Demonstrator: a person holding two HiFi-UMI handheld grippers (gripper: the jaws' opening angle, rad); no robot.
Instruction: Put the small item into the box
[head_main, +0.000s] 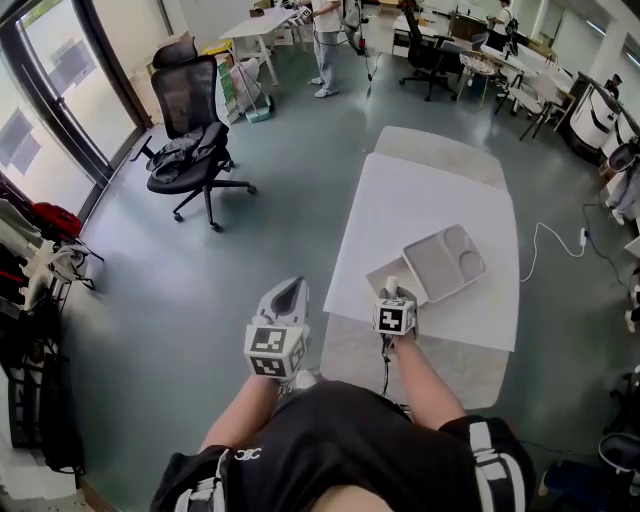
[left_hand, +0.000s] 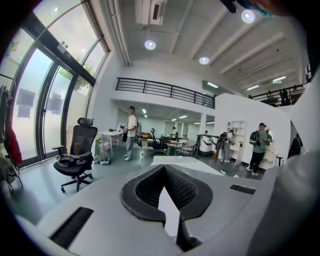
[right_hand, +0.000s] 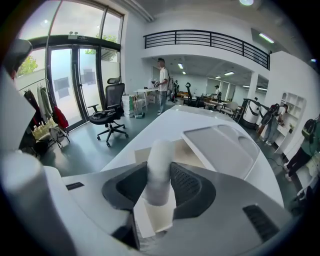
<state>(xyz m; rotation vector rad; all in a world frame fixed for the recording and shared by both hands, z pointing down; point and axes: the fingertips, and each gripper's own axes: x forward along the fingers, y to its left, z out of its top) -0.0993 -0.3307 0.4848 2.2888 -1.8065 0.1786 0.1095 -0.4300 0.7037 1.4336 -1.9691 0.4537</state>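
jaws of the right gripper (right_hand: 160, 192) press on both sides of the small item (right_hand: 160, 167), a white cylinder standing upright between the pads. the box (right_hand: 192, 152) lies open and shallow on the table (head_main: 420, 190), straight ahead just beyond the item, with a white tray (right_hand: 222, 142) against its far right side. the left gripper (left_hand: 165, 197), jaws together and empty, hangs off the table's left edge, so the right is nearer
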